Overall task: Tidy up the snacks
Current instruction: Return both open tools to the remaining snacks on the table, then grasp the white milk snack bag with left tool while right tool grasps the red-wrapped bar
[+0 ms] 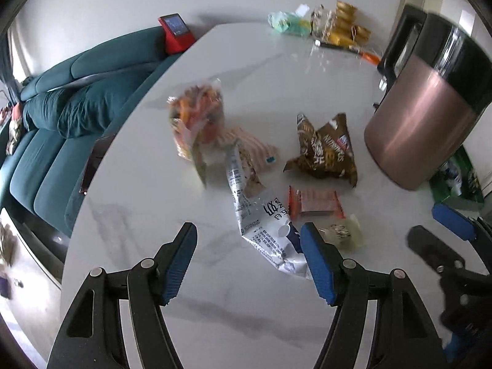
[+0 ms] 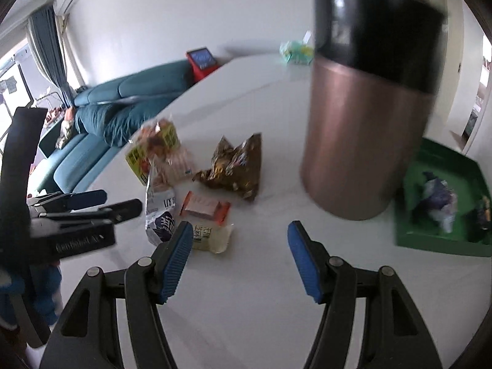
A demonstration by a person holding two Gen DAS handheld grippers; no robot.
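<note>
Several snack packs lie on the white marble table (image 1: 153,184): an orange-and-clear bag (image 1: 196,117), a brown crumpled bag (image 1: 326,150), a white-and-silver pouch (image 1: 264,224), a flat orange pack (image 1: 316,204) and a small pale yellow pack (image 1: 341,233). My left gripper (image 1: 249,264) is open and empty, just above the white pouch's near end. My right gripper (image 2: 240,261) is open and empty over bare table, with the pale yellow pack (image 2: 213,236) by its left finger. A green tray (image 2: 442,240) at the right holds a few wrapped snacks.
A tall copper-and-black canister (image 2: 366,135) stands between the snacks and the green tray. More packets and gold-wrapped items (image 1: 341,27) sit at the table's far edge. A teal sofa (image 1: 61,117) lies beyond the table's left edge, with a red device (image 1: 175,32) near it.
</note>
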